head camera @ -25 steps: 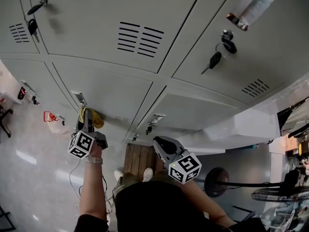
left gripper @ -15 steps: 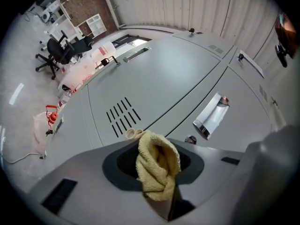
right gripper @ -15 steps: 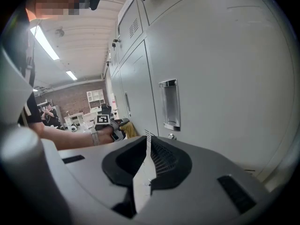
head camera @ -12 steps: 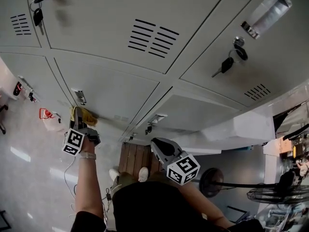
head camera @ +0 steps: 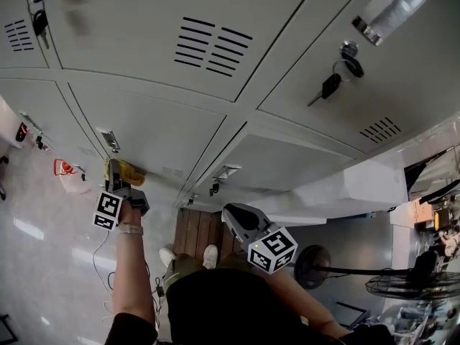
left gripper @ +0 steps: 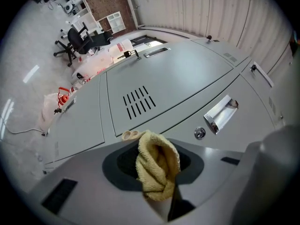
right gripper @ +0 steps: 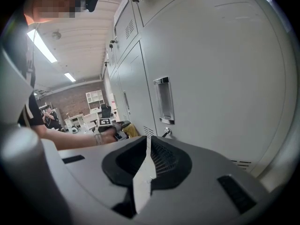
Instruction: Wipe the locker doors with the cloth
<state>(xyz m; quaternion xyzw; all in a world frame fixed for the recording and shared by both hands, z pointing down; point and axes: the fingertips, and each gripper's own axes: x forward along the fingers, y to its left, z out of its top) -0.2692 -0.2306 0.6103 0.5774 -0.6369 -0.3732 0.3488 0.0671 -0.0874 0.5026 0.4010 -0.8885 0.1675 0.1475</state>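
Cloth (left gripper: 157, 165) is pinched between the fingers of the left gripper (head camera: 115, 177), with the locker door (left gripper: 178, 78) just ahead of them; the right gripper (right gripper: 148, 149), fingers closed and empty, hangs farther back.

Office workroom: rows of grey metal lockers (head camera: 144, 42), swivel chairs (left gripper: 76, 37), a brick back wall (left gripper: 107, 2).

Cloth (left gripper: 157, 165) rough yellow terry; locker doors (head camera: 180, 131) smooth matt painted metal.

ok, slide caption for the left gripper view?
Left hand-held gripper clamps a bunched yellow terry cloth, facing a grey metal locker door with black vent slots.
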